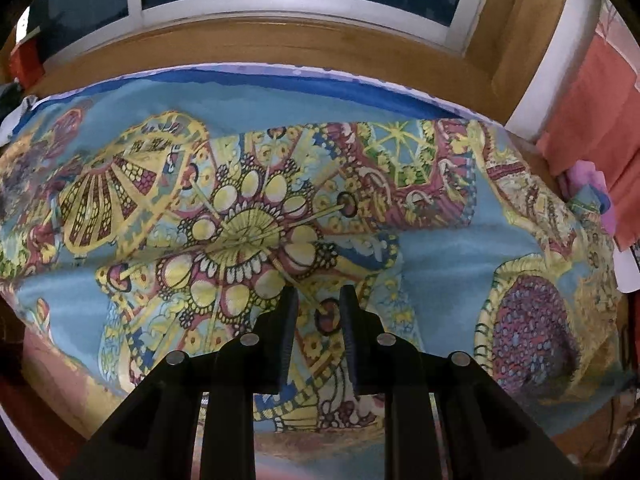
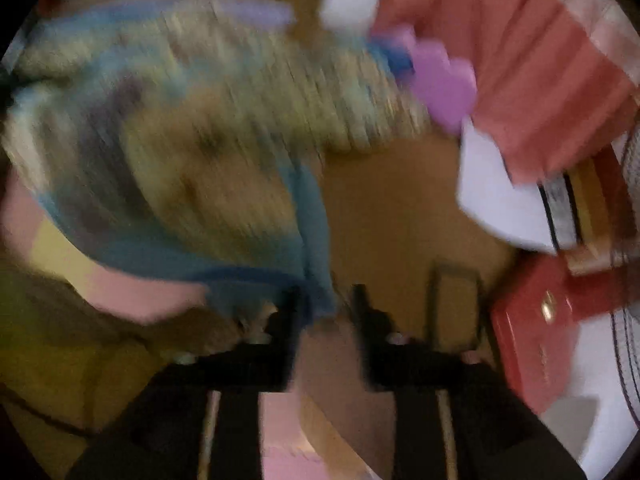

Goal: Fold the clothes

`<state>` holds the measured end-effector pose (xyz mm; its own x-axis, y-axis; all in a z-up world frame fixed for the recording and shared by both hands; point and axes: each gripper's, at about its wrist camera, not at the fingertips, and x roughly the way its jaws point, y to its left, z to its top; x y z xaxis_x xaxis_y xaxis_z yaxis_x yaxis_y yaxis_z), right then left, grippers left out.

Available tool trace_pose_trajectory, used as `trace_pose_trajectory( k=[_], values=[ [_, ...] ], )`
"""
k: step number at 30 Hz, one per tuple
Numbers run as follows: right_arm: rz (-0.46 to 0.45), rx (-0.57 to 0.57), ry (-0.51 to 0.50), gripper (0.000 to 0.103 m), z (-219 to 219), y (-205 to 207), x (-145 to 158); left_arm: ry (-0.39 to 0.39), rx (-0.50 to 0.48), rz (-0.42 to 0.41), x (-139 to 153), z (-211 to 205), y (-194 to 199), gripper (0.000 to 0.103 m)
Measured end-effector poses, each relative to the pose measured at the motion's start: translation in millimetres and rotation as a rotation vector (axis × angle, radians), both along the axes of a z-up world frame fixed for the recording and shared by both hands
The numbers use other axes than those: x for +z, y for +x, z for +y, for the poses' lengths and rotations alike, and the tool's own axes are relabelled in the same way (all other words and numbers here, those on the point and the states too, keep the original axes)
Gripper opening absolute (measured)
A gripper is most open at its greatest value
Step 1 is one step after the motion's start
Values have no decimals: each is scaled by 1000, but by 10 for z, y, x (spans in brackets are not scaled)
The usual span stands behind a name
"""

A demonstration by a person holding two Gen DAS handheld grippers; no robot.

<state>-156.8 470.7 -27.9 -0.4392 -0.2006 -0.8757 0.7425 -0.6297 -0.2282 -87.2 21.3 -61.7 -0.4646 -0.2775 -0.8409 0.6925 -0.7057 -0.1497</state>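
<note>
A cloth (image 1: 248, 216) printed with yellow, red and blue ornament on light blue lies spread out, filling the left wrist view. My left gripper (image 1: 318, 304) sits at its near edge, jaws narrow, shut on a fold of the cloth that fills the gap. The right wrist view is heavily blurred. There the same cloth (image 2: 180, 128) hangs at the upper left, and its blue corner (image 2: 316, 280) comes down to my right gripper (image 2: 326, 304). Those jaws stand apart, with brown floor showing between them and no pad pressing on the fabric.
Behind the cloth run a wooden sill (image 1: 280, 48) and a white window frame (image 1: 304, 4). A salmon curtain (image 1: 588, 120) and a purple cloth (image 2: 440, 76) are at the right. A red box (image 2: 532, 332), a white object (image 2: 492, 196) and a wire grille (image 2: 628, 344) stand at the right.
</note>
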Motion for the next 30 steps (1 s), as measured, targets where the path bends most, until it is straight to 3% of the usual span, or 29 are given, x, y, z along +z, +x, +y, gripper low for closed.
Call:
trace_pose_trajectory(
  k=[2, 4, 7, 10, 15, 20, 25, 27, 28, 30],
  values=[
    [15, 57, -144, 50, -172, -67, 303, 1, -22, 22, 85, -10, -46, 21],
    [33, 97, -238, 51, -438, -238, 514, -10, -42, 33, 172, -48, -112, 21],
    [86, 144, -245, 51, -961, -559, 569, -59, -74, 16, 333, -179, -319, 21],
    [111, 215, -189, 51, -1507, -884, 377, -97, -125, 9, 500, -291, -556, 21],
    [58, 268, -31, 51, -2181, -1507, -310, -135, -231, -53, 618, -530, -1121, 21],
    [-90, 268, 24, 51, -2418, -2018, -761, -119, -299, -83, 512, -682, -1578, 21],
    [-196, 282, 78, 51, -2516, -2137, -987, -65, -374, -93, 342, -729, -1870, 21],
    [-250, 265, 43, 21, -2540, -2149, -982, -67, -414, -100, 291, -730, -1984, 21],
    [-242, 258, 34, 1, -2553, -2118, -949, -55, -432, -93, 271, -745, -2031, 21],
    [-156, 249, 27, 0, -2539, -1960, -784, -30, -470, -79, 231, -776, -2126, 21]
  ],
)
